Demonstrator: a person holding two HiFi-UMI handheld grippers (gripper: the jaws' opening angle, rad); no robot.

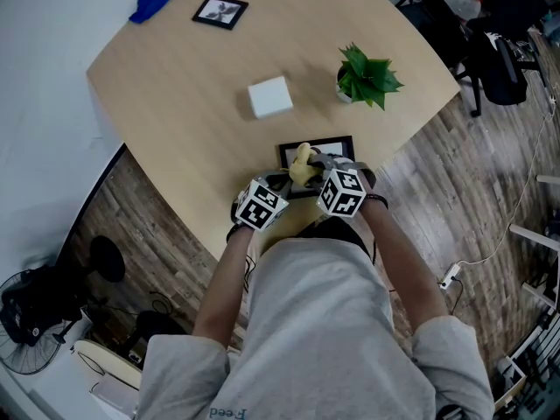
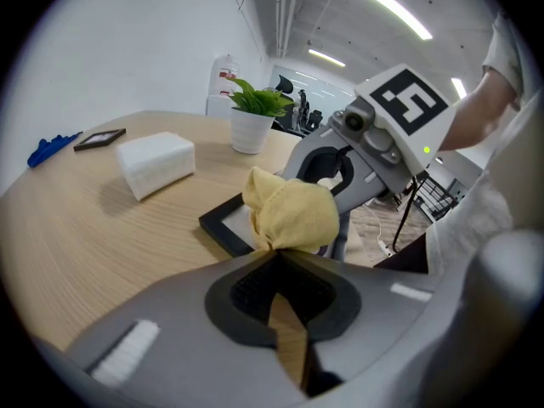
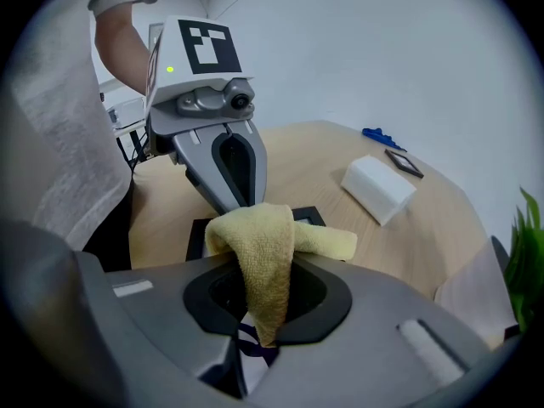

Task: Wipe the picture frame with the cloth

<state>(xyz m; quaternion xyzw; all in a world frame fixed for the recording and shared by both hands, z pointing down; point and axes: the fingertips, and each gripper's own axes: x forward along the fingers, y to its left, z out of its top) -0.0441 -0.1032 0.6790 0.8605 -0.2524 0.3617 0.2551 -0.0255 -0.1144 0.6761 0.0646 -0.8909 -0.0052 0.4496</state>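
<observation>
Now the left gripper [image 1: 282, 184] and right gripper [image 1: 315, 163] both pinch the yellow cloth [image 1: 302, 165]; next, rub the picture frame [image 1: 338, 145].

white box [image 1: 269, 96] mid-table | potted plant [image 1: 366, 77] right of it | small black frame [image 1: 220, 11] and some blue thing [image 1: 156, 0] at far edge | fan [image 1: 35, 318] on floor

Grey T-shirt [image 1: 324, 322] (short-sleeved, faint teal lettering).
</observation>
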